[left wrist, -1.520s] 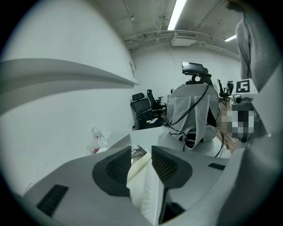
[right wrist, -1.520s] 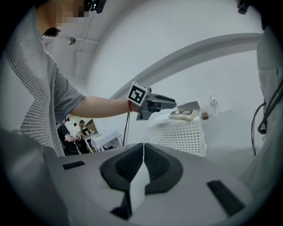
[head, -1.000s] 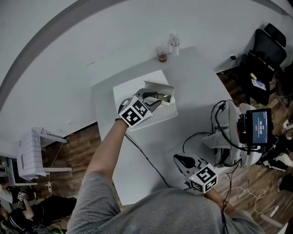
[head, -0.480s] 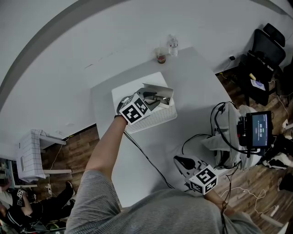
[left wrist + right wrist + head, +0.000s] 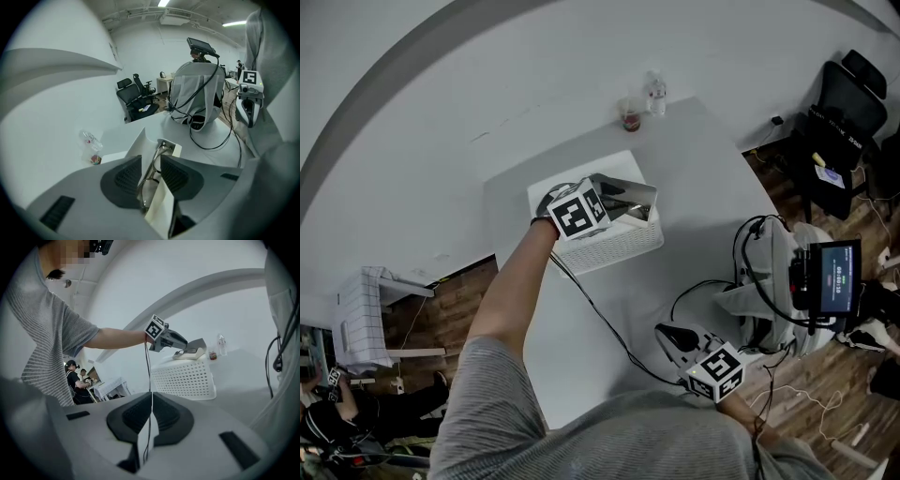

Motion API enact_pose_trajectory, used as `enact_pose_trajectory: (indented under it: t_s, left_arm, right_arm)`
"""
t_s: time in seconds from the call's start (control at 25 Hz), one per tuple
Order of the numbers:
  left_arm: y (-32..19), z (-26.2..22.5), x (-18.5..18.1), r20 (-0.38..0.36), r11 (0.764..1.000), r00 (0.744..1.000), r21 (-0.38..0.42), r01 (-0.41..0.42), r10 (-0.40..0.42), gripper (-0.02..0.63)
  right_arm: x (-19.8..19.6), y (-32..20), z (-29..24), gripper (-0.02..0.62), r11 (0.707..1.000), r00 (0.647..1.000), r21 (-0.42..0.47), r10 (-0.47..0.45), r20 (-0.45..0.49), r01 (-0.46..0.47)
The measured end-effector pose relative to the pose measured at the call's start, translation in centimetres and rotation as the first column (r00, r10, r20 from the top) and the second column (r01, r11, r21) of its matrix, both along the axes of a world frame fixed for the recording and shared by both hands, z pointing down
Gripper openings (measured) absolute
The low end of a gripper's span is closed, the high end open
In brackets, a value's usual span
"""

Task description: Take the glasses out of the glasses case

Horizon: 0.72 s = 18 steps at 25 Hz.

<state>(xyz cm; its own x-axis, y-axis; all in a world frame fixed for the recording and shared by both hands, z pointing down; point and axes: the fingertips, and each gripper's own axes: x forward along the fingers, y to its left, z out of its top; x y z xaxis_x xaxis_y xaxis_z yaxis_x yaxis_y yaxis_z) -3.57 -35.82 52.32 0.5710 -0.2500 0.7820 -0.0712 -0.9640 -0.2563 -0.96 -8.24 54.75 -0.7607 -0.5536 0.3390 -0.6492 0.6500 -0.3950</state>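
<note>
An open pale glasses case [image 5: 630, 199] sits on top of an upturned white perforated basket [image 5: 614, 246]. My left gripper [image 5: 619, 202] reaches into the case. In the left gripper view its dark pads [image 5: 125, 177] are shut on thin metal-rimmed glasses [image 5: 153, 165], which stand between the case's lid [image 5: 135, 149] and its cream wall [image 5: 159, 208]. My right gripper [image 5: 668, 333] rests low near the table's near right corner, shut with nothing held. From the right gripper view [image 5: 151, 416] the case [image 5: 193, 352] and left gripper [image 5: 172, 340] show above the basket [image 5: 187, 378].
A small bottle [image 5: 655, 92] and a cup [image 5: 630, 114] stand at the white table's [image 5: 694, 178] far edge. A black cable [image 5: 598, 321] trails across the table from the left gripper. A cloth-draped stand with cables and a screen [image 5: 825, 275] stands right of the table.
The left gripper has shifted slightly farther back over the case, and the lid now lies closer against it. The right gripper has barely moved.
</note>
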Motion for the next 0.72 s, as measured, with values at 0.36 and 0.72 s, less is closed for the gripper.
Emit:
enact_pose_trajectory:
  t_s: [0.36, 0.72]
  left_arm:
    - [0.1, 0.8, 0.5, 0.059, 0.993, 0.996, -0.097, -0.066, 0.072, 0.129]
    - [0.9, 2.3, 1.2, 0.109, 0.983, 0.985, -0.138, -0.122, 0.137, 0.129]
  right_arm:
    - [0.1, -0.9, 0.7, 0.014, 1.000, 1.000, -0.017, 0.005, 0.008, -0.005]
    - [-0.2, -1.9, 0.6, 0.014, 1.000, 1.000, -0.017, -0.002, 0.006, 0.002]
